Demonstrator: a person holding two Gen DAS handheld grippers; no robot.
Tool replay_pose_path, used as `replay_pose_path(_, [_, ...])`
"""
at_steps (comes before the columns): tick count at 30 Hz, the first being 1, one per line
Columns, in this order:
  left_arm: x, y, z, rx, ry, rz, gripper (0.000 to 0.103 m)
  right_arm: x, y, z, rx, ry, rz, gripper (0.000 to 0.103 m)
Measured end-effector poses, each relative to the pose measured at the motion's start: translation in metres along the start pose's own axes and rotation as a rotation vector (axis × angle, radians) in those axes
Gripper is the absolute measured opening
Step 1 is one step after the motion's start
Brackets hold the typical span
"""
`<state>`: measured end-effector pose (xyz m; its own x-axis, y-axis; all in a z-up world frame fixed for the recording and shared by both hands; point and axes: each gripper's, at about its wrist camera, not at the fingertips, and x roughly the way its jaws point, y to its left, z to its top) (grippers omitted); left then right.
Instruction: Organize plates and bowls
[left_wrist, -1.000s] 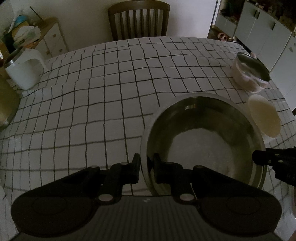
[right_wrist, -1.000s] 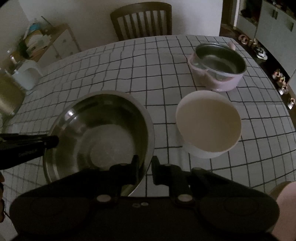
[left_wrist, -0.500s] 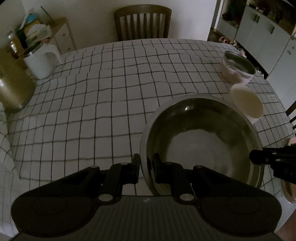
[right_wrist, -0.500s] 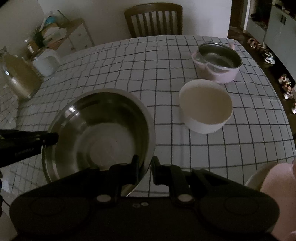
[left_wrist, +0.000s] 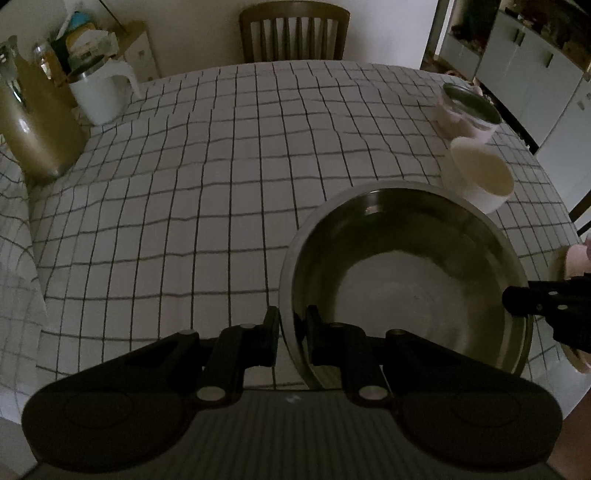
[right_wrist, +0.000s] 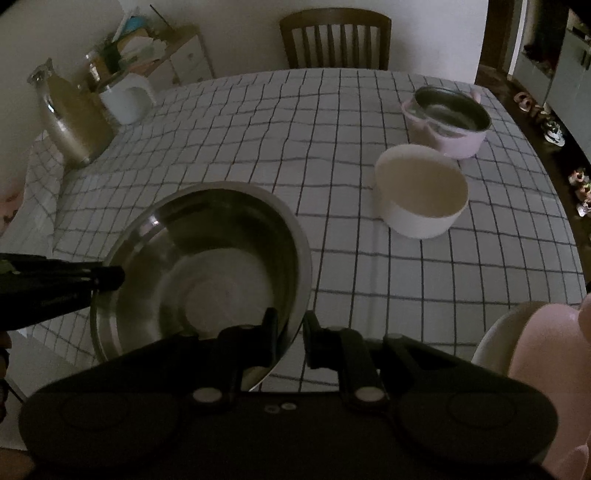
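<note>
The table (left_wrist: 221, 177) wears a white cloth with a dark grid, in a dim room. A wooden chair (left_wrist: 293, 31) stands at its far edge, top centre; a white kettle (left_wrist: 101, 96) and a gold jug (left_wrist: 35, 136) sit upper left, and white cabinets (left_wrist: 535, 74) fill the upper right. My left tongs (left_wrist: 291, 332) are nearly closed, pinching the near rim of the steel bowl (left_wrist: 406, 280) at lower right of the left view. My right tongs (right_wrist: 290, 334) clamp the opposite rim. A white bowl (right_wrist: 421, 190) and a pink pot (right_wrist: 448, 122) stand apart at the right. Something pale and pink at the lower right edge is cut off; I can't make it out.
</note>
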<state>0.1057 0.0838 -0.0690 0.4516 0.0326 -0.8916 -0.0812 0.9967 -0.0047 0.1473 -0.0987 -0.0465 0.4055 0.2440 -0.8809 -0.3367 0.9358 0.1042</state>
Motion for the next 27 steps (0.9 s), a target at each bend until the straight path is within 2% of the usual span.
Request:
replay_pose_path(12, [0.001, -0.006, -0.034, 0.006, 0.022, -0.006, 0.014, 0.003, -0.002, -0.030, -0.004, 0.035, 0.009, 0.015])
replay_pose_path(27, [0.012, -0.010, -0.044, 0.024, 0.016, 0.016, 0.014, 0.021, 0.004, -0.041, -0.030, 0.044, -0.008, 0.015])
